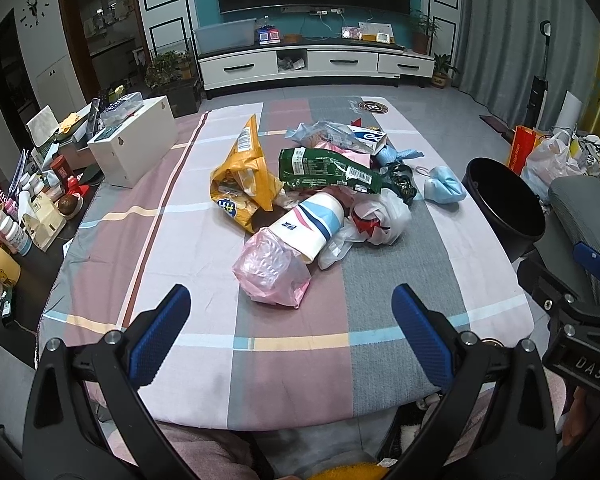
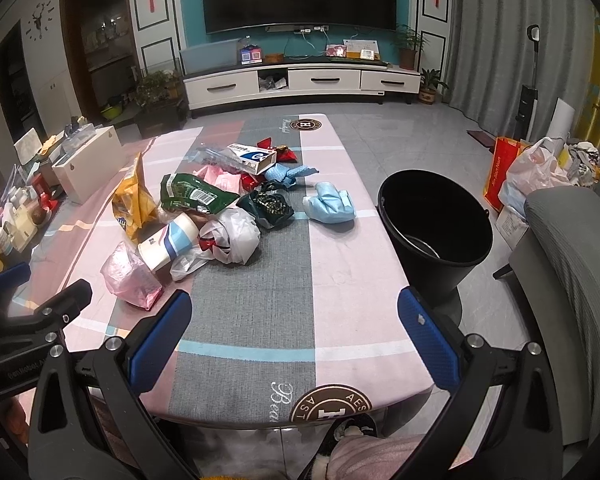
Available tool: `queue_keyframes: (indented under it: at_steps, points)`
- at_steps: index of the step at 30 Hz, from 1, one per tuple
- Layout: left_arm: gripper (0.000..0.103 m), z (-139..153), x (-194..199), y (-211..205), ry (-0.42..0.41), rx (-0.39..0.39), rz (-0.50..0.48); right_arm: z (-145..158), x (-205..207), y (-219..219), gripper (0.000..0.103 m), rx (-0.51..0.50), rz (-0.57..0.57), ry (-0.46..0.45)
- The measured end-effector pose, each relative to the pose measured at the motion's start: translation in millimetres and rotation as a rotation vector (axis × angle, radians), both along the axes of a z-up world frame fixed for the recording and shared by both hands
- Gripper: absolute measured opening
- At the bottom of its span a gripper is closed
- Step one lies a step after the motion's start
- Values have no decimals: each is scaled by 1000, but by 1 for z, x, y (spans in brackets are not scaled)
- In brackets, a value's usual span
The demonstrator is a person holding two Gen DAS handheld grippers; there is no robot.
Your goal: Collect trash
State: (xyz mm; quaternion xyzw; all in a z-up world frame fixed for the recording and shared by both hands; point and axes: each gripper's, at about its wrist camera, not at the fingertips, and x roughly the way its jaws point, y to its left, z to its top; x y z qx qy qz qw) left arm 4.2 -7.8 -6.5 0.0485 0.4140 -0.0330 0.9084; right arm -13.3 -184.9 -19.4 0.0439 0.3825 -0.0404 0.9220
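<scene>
Trash heaped mid-worktop, both claws spread wide and empty.
The crumpled pink plastic bag (image 1: 270, 276), nearest the left claw (image 1: 292, 330), looks light and soft; pinch a bunched fold, then carry it to the black round bucket (image 2: 436, 220) beside the right claw (image 2: 294, 336).

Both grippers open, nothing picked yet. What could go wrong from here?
1. The trash is piled up: the paper cup lies across the pink bag and under the green packet. Pulling one may drag the others along.
2. The black bucket stands off the table's right edge; light items like the blue mask could drop on the floor in the carry.
3. The left gripper and right gripper sit close together and might collide if both reach in.
</scene>
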Motion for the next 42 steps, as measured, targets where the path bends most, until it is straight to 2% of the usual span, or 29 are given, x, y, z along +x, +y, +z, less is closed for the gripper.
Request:
queue_keyframes:
  at_steps: [5, 8, 10, 15, 16, 20, 23, 26, 32, 34, 38, 41, 42]
  points:
    - [100, 0, 2, 2, -2, -9, -2, -1, 0, 0, 100, 1, 2, -3]
    - [100, -3, 6, 8, 6, -55, -21, -6, 0, -1, 100, 14, 22, -9]
    - [100, -8, 14, 17, 28, -130, -37, -13, 3, -4, 100, 41, 59, -17]
    - [100, -36, 44, 49, 120, -404, -83, -43, 20, -15, 100, 105, 144, -16]
    - [100, -41, 52, 55, 133, -431, -73, -47, 23, -16, 100, 105, 147, -11]
    - [100, -46, 77, 58, 135, -434, -61, -59, 41, -26, 100, 124, 183, -18]
    - [100, -40, 96, 48, 136, -489, -102, -53, 58, -42, 100, 144, 187, -56]
    - [100, -38, 115, 25, 132, -496, -156, -49, 83, -62, 100, 156, 147, -83]
    - [100, -53, 160, -20, 178, -517, -168, -70, 147, -96, 100, 171, 54, -22]
    - [100, -58, 167, -31, 184, -525, -177, -80, 165, -103, 99, 211, 49, -25]
    - [96, -65, 168, -44, 197, -500, -211, -98, 186, -102, 89, 266, 64, 6]
    - [95, -71, 160, -56, 181, -395, -252, -108, 195, -93, 80, 238, 83, 31]
    - [94, -75, 157, -62, 176, -355, -274, -114, 199, -90, 73, 238, 94, 40]
